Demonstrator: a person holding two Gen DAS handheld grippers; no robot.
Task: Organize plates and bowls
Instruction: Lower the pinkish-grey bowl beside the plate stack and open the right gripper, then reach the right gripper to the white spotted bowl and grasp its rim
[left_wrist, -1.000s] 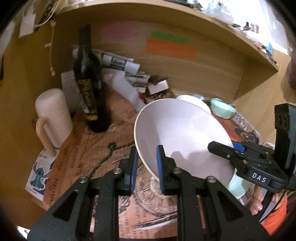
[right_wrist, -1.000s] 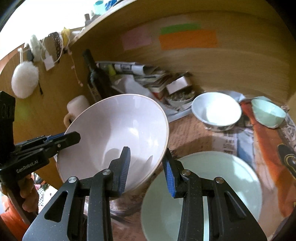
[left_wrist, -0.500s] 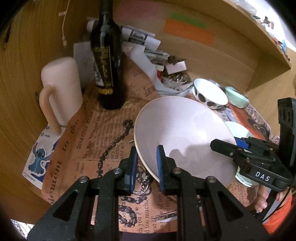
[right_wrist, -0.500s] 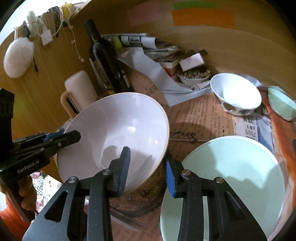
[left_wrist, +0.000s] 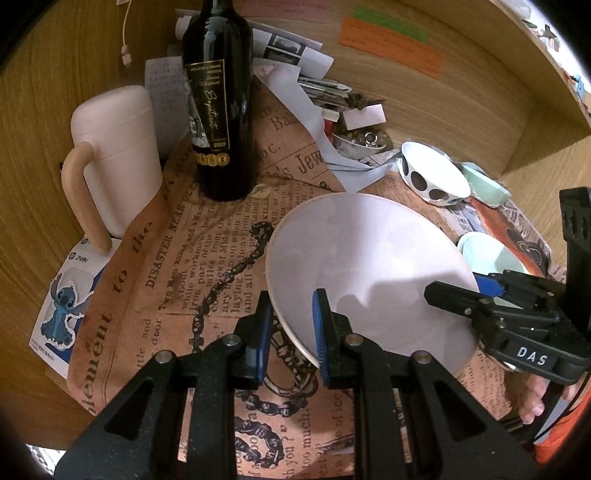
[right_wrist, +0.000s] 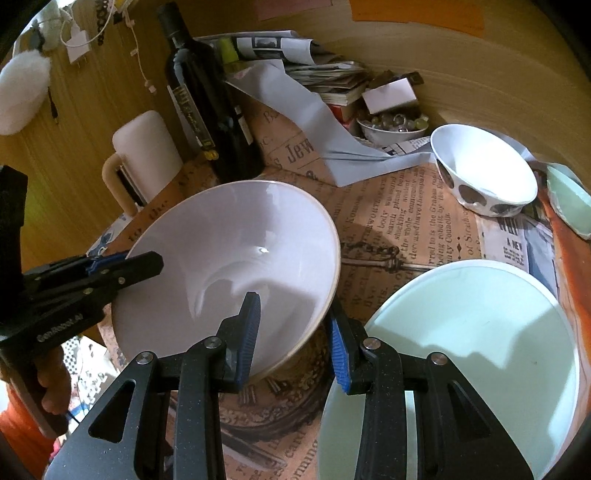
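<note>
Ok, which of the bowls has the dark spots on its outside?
The small white bowl at the back right. The large white bowl held by both grippers is plain, and the pale green bowl beside the spotted one is unpatterned.

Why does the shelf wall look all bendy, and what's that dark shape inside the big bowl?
Both wrist views are fisheye, so straight wood curves. In the right wrist view, the dark shape in the big bowl is a shadow; there's a small glare spot too.
</note>
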